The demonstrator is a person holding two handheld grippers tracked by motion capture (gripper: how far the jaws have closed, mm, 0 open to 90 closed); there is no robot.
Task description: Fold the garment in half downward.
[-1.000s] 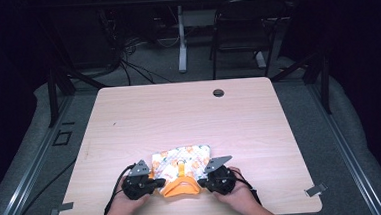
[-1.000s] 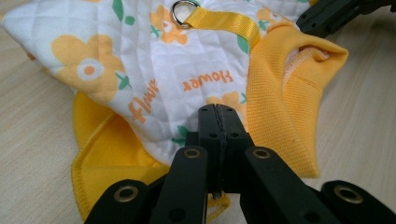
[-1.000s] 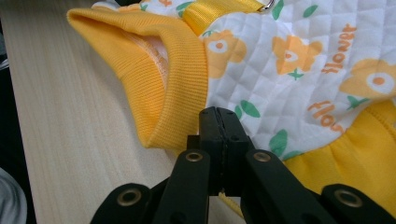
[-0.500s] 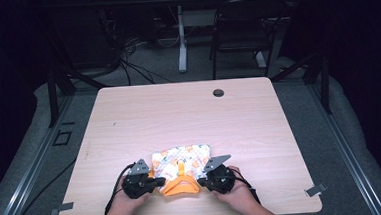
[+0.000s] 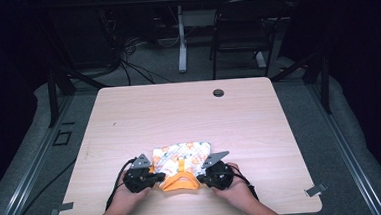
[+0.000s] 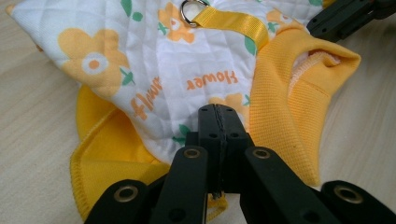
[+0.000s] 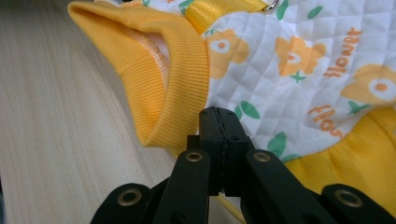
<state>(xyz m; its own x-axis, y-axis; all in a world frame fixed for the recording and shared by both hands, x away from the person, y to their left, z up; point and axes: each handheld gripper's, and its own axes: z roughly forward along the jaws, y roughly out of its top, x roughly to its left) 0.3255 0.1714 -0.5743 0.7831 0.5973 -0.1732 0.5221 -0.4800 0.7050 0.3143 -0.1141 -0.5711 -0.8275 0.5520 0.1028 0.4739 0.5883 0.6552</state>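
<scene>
The room was dark around a pale wood-grain surface (image 5: 189, 117), with black cables on the grey floor (image 5: 151, 65) beyond its far edge and a round dark grommet (image 5: 218, 92) set near that edge. A small quilted garment (image 5: 181, 160), white with orange flowers, green leaves and the printed word "flower", lay at the near middle of the surface, between the person's two hands. Its orange ribbed collar (image 5: 179, 182) faced the near edge and stood open. A yellow strap (image 6: 231, 21) with a metal ring (image 6: 189, 10) ran along the middle of the quilted panel. The left claw (image 5: 155, 178) was at the garment's left near corner; in the left gripper view its jaws stood pressed together at the seam where the quilted cloth met the orange trim, and fabric appeared pinched between them. The right claw (image 5: 202, 174) was at the right near corner; in the right gripper view its jaws were likewise closed tight at the edge where collar and quilted panel met. Both hands rested low on the surface. The right claw's dark tip was also visible at the upper right of the left gripper view, touching the collar.
</scene>
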